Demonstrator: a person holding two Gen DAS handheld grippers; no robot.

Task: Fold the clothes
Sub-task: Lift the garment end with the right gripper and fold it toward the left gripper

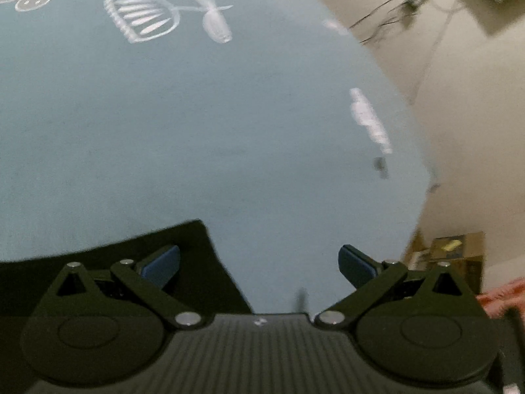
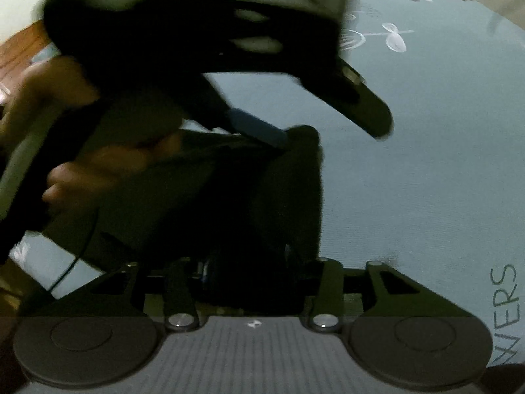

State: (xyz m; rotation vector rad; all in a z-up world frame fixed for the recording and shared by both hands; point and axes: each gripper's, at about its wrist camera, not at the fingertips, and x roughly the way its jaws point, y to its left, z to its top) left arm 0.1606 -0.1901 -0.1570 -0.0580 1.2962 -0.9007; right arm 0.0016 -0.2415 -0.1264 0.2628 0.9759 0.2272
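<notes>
A black garment (image 1: 108,252) lies on the blue bedsheet (image 1: 229,131), its corner under my left gripper (image 1: 259,262). That gripper is open, with nothing between its blue pads (image 1: 162,266). In the right wrist view the same black garment (image 2: 262,197) lies bunched in front of my right gripper (image 2: 252,262). Dark cloth hides that gripper's fingertips, so I cannot tell whether they press on it. The left gripper appears there blurred above the garment, one blue pad (image 2: 259,128) touching the cloth's far edge. A person's hand (image 2: 75,170) holds its handle.
The sheet carries white flower prints (image 1: 141,16) and grey lettering (image 2: 505,312). The bed's edge (image 1: 416,170) runs down the right, with cream floor, cables (image 1: 403,6) and a cardboard box (image 1: 456,252) beyond.
</notes>
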